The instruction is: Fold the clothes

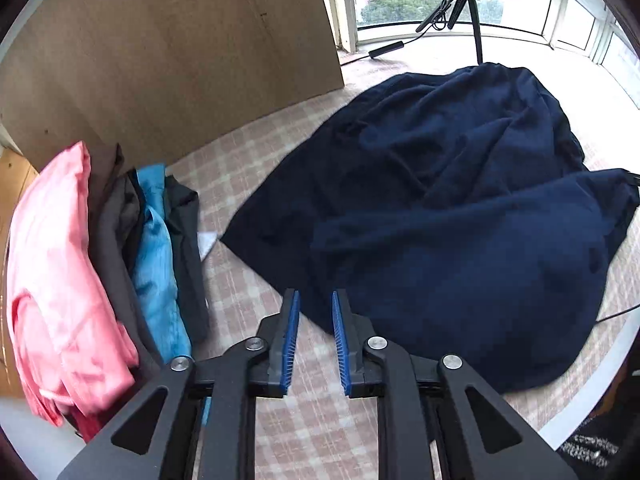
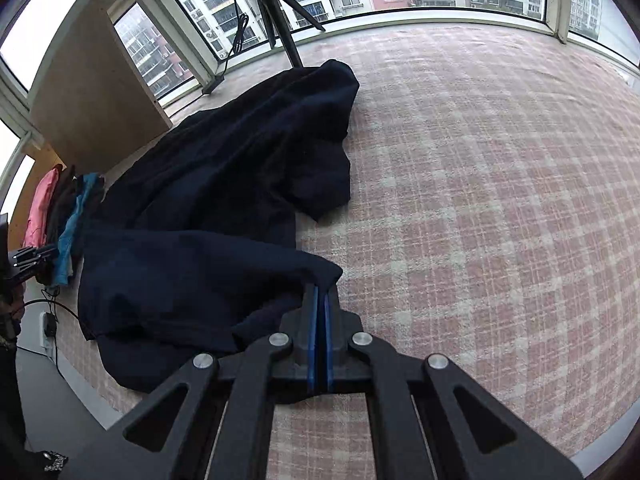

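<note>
Navy garment (image 1: 440, 208), large and dark, lies in a rumpled heap on a pink-and-cream checked cloth (image 2: 480, 200) that covers the tabletop. It is not folded: the fabric humps and creases with no clean edges, one part trails away toward the far windows, and another is doubled loosely over near the front.

Right tongs (image 2: 320, 296) are pinched tight on a corner of the navy fabric, which bunches up right at their tips; the rest of the garment spreads off to their left. Left tongs (image 1: 314, 304) stand parted with nothing between the blue pads, hovering just off the near edge of the garment, which fills the space ahead and to their right.

To the left of the left tongs, a stack of other clothes (image 1: 120, 272) sits against a wooden panel (image 1: 160, 60): pink, grey, bright blue and dark pieces laid in rough layers. They look gathered rather than crisply squared, so I cannot say whether they are finished folds or a waiting pile.

Beyond the garment, a small tripod (image 2: 280, 12) stands by the windows.

As for progress, the navy piece clearly has its folding left to do, with one corner in hand and the other edge ungripped.
</note>
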The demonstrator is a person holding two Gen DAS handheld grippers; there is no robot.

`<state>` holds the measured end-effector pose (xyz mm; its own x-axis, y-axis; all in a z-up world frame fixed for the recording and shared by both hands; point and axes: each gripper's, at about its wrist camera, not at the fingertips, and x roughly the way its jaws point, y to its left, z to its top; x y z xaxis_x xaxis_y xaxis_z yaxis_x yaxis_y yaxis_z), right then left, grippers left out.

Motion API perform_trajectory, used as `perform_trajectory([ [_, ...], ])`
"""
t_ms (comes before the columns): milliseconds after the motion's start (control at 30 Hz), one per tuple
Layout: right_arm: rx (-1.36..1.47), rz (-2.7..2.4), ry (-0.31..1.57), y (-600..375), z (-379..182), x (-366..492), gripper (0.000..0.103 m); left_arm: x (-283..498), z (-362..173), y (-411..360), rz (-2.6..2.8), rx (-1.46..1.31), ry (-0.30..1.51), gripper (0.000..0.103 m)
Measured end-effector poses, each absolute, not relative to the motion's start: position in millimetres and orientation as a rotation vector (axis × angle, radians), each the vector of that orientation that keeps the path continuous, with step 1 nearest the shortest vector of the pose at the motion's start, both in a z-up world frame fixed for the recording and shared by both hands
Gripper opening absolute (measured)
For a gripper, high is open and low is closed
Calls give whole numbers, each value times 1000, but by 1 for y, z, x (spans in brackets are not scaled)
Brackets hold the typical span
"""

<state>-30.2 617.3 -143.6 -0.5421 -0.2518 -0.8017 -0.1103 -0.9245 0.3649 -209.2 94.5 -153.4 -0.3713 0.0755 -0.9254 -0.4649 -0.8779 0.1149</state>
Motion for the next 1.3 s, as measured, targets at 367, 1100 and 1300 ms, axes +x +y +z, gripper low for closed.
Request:
perform_trajectory([
  [367,1682,-2553,-550,635,-187,-69,3,-100,-215,88,2096,-1649,313,38],
  [1100,1616,-2388,-162,578,-221,-44,56,-113,-123,44,2328,-1655,146,3],
  [1300,1603,-2346,-85,561,-232,-52,21,-122,-139,49,2296,-1683,170,3],
])
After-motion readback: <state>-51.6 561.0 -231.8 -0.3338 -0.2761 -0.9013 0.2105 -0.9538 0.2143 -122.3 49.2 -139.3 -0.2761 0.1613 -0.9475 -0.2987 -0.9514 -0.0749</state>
